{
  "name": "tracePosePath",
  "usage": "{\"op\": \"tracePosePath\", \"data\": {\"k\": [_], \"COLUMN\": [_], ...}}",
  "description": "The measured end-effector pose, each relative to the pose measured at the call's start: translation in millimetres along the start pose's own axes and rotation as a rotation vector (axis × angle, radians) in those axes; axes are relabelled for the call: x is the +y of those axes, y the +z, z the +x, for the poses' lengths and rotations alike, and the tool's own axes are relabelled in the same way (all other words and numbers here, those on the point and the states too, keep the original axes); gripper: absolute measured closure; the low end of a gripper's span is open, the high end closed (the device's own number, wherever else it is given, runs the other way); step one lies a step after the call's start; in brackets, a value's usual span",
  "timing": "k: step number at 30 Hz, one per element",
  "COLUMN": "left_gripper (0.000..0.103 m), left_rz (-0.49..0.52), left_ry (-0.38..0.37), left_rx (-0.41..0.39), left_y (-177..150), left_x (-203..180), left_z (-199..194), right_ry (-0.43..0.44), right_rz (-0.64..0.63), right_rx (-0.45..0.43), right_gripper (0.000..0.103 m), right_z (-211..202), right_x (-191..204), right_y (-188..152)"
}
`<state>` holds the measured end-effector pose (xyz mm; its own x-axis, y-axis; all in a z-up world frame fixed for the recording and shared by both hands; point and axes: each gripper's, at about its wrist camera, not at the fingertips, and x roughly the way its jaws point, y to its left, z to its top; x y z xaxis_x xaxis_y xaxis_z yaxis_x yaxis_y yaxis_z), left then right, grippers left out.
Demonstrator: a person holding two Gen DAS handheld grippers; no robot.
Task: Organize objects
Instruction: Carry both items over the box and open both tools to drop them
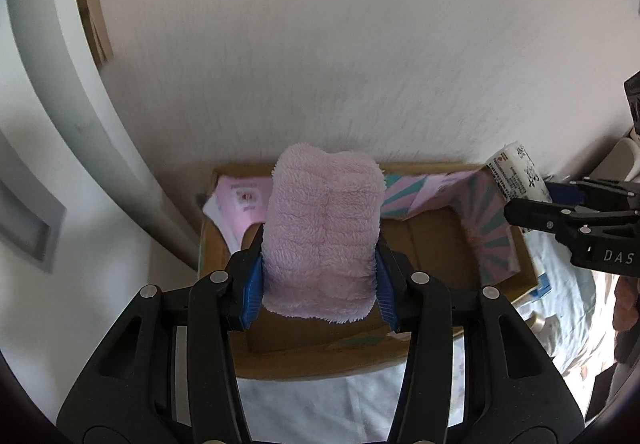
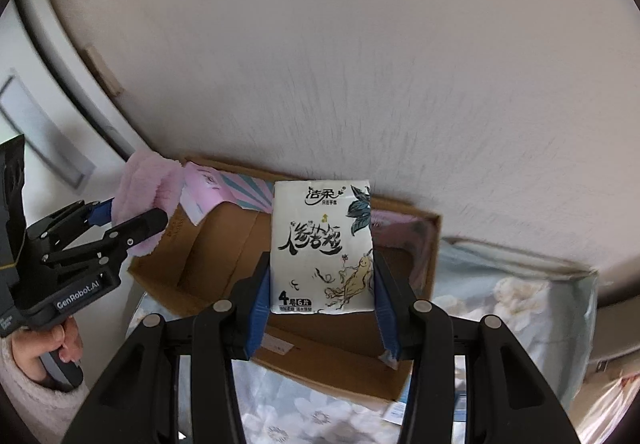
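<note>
Left gripper: I have its blue pads pressed narrowly on both sides of a folded pink fleece cloth, which stands upright between them so I can carry it without it unfolding.

Where the cloth is: in the air above the left part of an open cardboard box that sits on a floral bed sheet against a white wall.

Box contents: pink paper and a pink-and-teal striped sheet lie along the back and right sides; I judge the box to be the place I am gathering things into.

Right gripper: its jaws are closed narrowly on a white tissue pack, held face-up over the middle of the box, apparently ready to go in.

Pack print: large brush-style Chinese characters, a leaf and ginseng-root drawing, and a "4" and "6" near the bottom edge.

Gripper markings: "GenRobot.AI" on the left gripper's body as seen from the right wrist; "DAS" on the right gripper's body as seen from the left wrist.

Hand: wrapped round the left gripper's handle, with a fluffy pale sleeve.
</note>
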<state>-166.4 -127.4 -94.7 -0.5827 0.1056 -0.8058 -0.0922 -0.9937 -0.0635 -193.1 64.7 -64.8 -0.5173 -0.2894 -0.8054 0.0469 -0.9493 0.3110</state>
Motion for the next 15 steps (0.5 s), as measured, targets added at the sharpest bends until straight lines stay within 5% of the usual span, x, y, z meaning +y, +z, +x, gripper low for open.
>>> {"op": "tracePosePath", "data": {"k": [13, 15], "left_gripper": [0.06, 0.054], "left_rz": [0.022, 0.023], "left_ry": [-0.023, -0.022], "left_rx": [0.062, 0.054], "left_y": [-7.3, -5.6], "left_x": [13.0, 11.4], "left_z": [32.9, 29.7], "right_ry": [-0.019, -0.018], "right_rz": [0.126, 0.131], "right_rx": [0.057, 0.047], "right_gripper": [0.06, 0.06], "right_z": [50.8, 49.9], "right_x": [-14.5, -16.9], "right_y": [-10.4, -9.0]}}
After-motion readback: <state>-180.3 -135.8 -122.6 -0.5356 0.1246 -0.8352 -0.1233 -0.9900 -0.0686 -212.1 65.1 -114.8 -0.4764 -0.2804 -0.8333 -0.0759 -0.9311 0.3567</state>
